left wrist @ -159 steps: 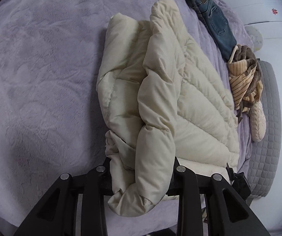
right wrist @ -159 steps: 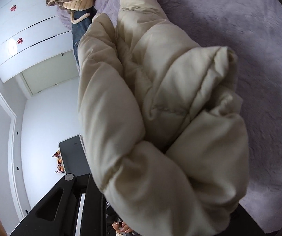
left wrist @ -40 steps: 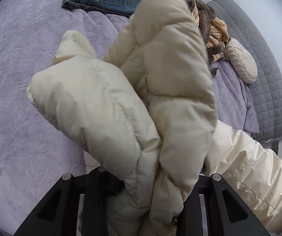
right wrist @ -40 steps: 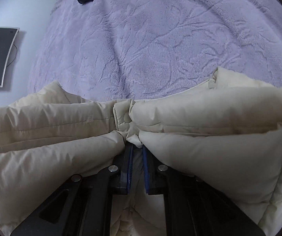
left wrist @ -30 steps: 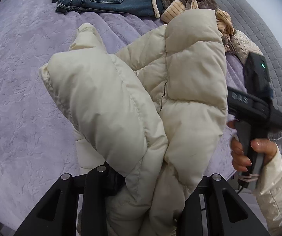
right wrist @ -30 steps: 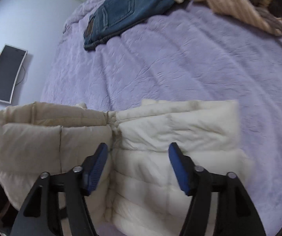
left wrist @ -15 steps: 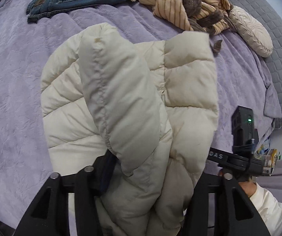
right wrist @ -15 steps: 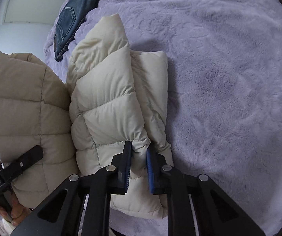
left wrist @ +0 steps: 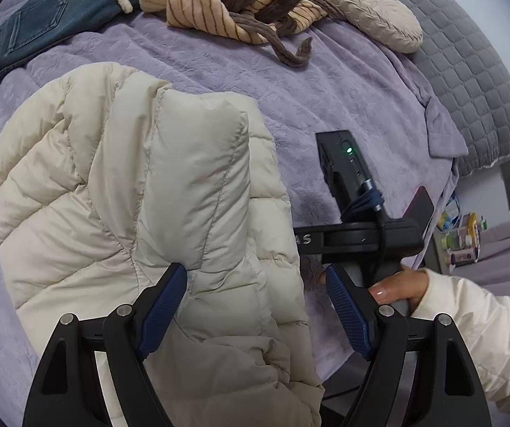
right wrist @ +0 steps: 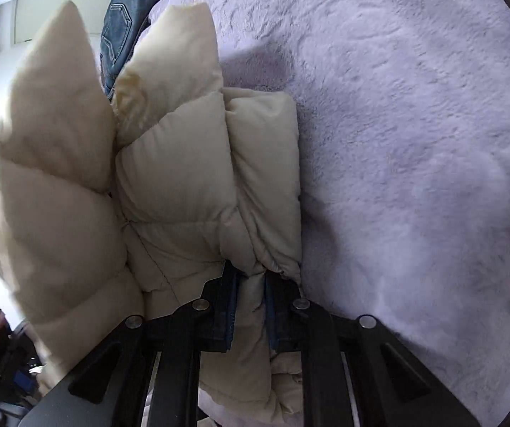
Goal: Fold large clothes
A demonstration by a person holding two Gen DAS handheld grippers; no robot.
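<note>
The left gripper (left wrist: 255, 306) stands spread wide, its blue pads either side of a bunched fold of the cream puffer jacket (left wrist: 119, 192) without pinching it. The right gripper (right wrist: 249, 306), low at 6 o'clock, is pressed together on the jacket's edge. The quilted jacket lies folded in puffy layers on the purple bed (right wrist: 415, 124), with jeans (left wrist: 34, 32) at 11 o'clock.

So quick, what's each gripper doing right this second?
Left gripper: open, straddling the cream puffer jacket without pinching it.
Right gripper: closed on the jacket's edge.
</note>
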